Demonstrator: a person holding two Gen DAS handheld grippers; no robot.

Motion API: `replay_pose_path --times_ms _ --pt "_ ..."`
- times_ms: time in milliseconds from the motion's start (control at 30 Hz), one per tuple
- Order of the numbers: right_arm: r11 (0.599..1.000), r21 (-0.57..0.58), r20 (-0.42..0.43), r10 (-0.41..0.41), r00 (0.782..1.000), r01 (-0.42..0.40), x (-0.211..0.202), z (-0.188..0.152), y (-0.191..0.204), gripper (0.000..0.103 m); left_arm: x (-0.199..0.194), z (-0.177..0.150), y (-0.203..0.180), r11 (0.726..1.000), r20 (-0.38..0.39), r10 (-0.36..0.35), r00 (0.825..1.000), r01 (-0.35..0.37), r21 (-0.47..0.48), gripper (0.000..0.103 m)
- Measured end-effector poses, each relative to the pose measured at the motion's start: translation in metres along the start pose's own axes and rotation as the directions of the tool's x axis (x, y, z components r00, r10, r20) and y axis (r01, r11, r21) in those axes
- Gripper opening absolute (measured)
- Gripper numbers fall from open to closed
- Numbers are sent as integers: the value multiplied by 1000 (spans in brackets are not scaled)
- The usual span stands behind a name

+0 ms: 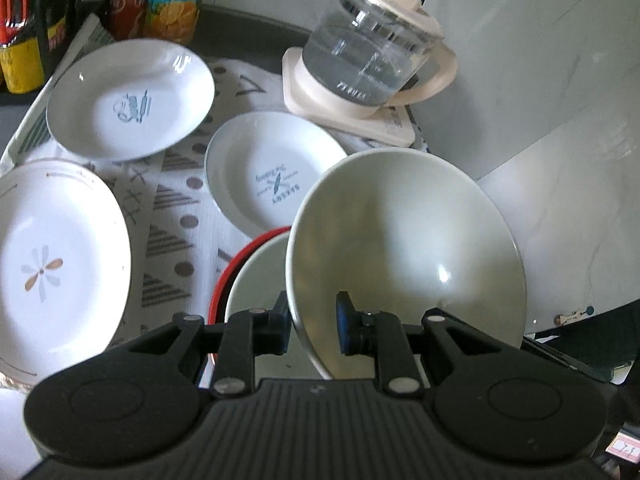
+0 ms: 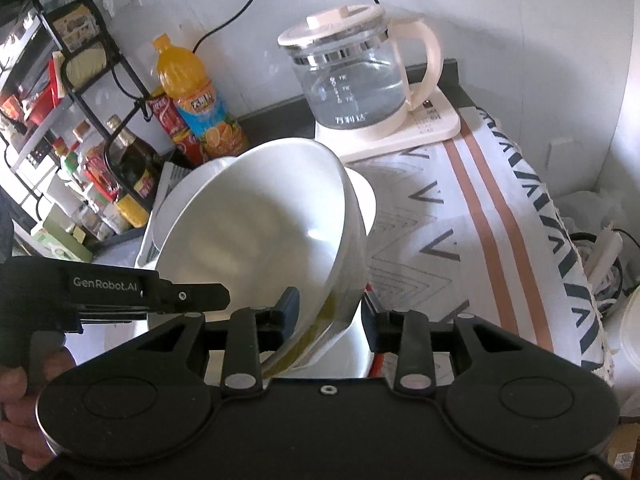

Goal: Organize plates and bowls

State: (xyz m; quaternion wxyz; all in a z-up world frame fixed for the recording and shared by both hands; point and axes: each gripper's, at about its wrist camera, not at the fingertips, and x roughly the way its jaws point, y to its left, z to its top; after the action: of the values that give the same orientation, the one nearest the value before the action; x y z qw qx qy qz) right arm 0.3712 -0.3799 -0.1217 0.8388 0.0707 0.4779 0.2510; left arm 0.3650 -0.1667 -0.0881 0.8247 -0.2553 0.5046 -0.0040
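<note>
A tilted white bowl is held up nearest. Another bowl sits below in a red-rimmed dish. Three white plates lie farther left.

From my remote seat I saw a pale marble-look wall rising behind a dark countertop, which was covered by a patterned cloth with brown stripes. A glass kettle stood on its cream base near the wall (its black cord ran upward). At the left stood a black wire rack crowded with bottles, beside an orange juice bottle.
</note>
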Motion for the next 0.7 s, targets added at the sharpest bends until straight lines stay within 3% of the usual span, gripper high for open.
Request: replay_pose_path --times_ms 333,700 --pt "999 -32 -68 4 998 -6 9 -12 6 47 11 -9 13 999 -59 21 998 -24 -48 19" --pt "1000 -31 -92 3 996 -6 18 -13 5 50 15 -11 21 997 -75 43 996 -48 -59 19"
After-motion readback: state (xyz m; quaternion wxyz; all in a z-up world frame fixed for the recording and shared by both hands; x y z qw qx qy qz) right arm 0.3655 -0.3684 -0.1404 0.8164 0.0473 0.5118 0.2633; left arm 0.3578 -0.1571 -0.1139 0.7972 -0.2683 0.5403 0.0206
